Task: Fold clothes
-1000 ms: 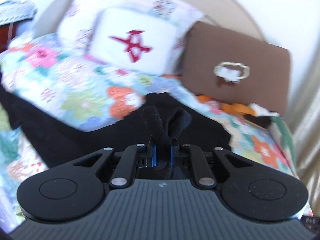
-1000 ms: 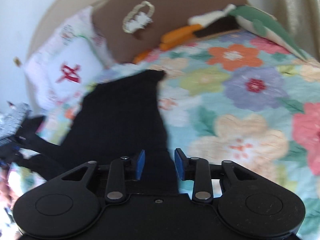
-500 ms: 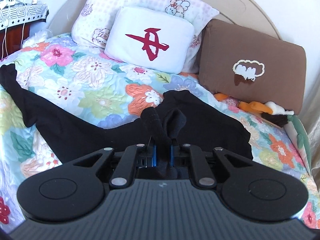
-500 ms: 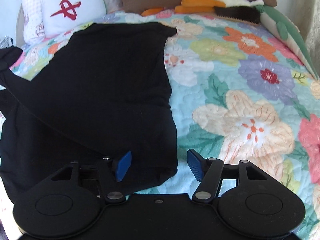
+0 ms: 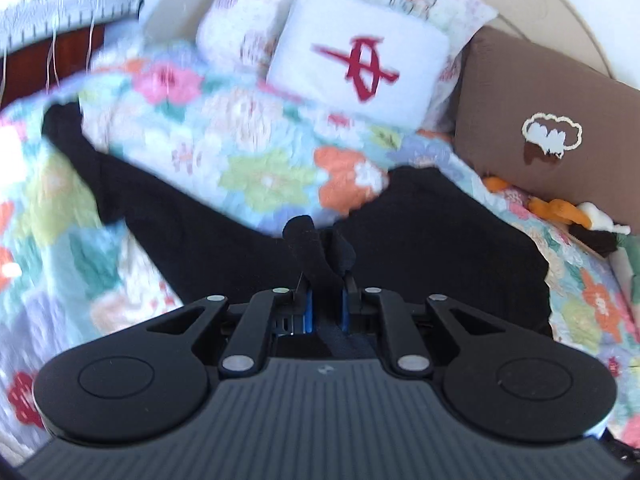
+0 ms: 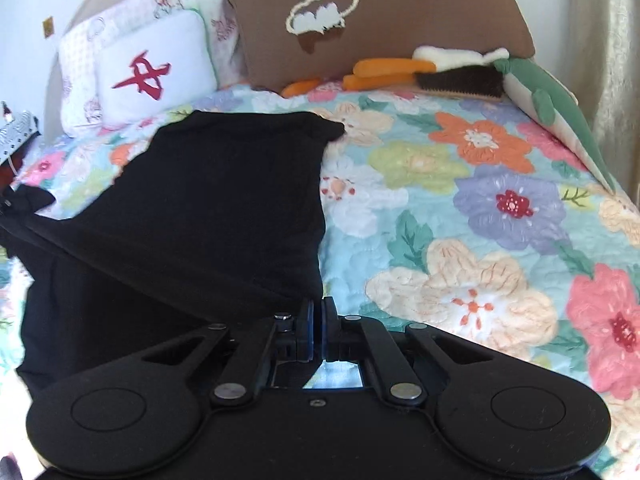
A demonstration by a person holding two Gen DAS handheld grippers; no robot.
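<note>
In my left view, low centre, my left gripper (image 5: 326, 304) is clamped on a bunched fold of the black garment (image 5: 440, 248); twisted cloth sticks up between the blue pads (image 5: 307, 312). The garment spreads from the jaws across mid-frame, one long strip running to the upper left of the frame, the wider part lying at right on the floral quilt (image 5: 240, 152).

In my right view, low centre, my right gripper (image 6: 317, 328) has its jaws closed together at the garment's (image 6: 224, 200) lower right corner. The corner's edge runs right at the pads, but I cannot tell whether any cloth is pinched between them. The garment fills the left half of this frame, with a taut ridge running from the left edge down toward the jaws. Bare quilt (image 6: 500, 208) takes the right half.

Farther back, toward the top of both frames, a white pillow (image 5: 360, 60) with a red mark leans beside a brown cushion (image 5: 552, 120). Orange and green soft toys (image 6: 400, 72) lie below the cushion in the right view.
</note>
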